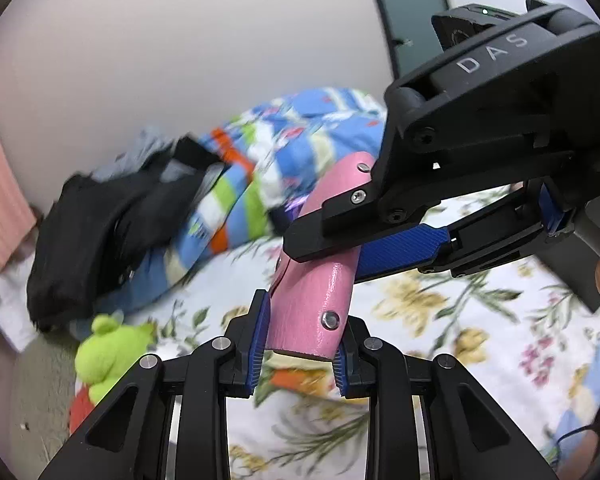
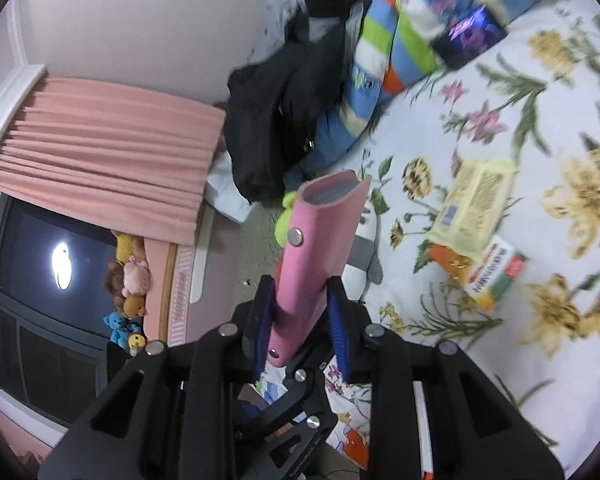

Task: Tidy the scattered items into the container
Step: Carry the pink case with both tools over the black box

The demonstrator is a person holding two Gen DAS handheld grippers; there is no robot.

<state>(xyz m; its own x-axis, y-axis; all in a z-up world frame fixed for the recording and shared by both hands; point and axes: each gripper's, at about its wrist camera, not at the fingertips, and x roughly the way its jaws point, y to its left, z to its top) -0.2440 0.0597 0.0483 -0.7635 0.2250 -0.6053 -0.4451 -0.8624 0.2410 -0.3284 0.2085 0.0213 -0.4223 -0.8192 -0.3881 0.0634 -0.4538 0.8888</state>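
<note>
**Bed and what lies on it**

Bed (image 2: 480, 380) covered with a white sheet printed with yellow and pink flowers and green leaves.

Ahead and right of the right hand-held gripper (image 2: 300, 320): a pale yellow packet (image 2: 474, 206) lying flat, its lower edge overlapping an orange-and-white carton (image 2: 488, 274).

Just beyond the fingertips: a grey-and-white plush toy (image 2: 360, 256) near the bed's edge, a lime-green plush (image 2: 284, 222) beside it.

Farther ahead: a bundled striped quilt (image 2: 396, 28) in blue, green, orange and white, with a black garment (image 2: 276, 112) heaped against it. A small dark purple item (image 2: 470, 38) sits at the quilt's near edge; blurred, kind unclear.
</note>
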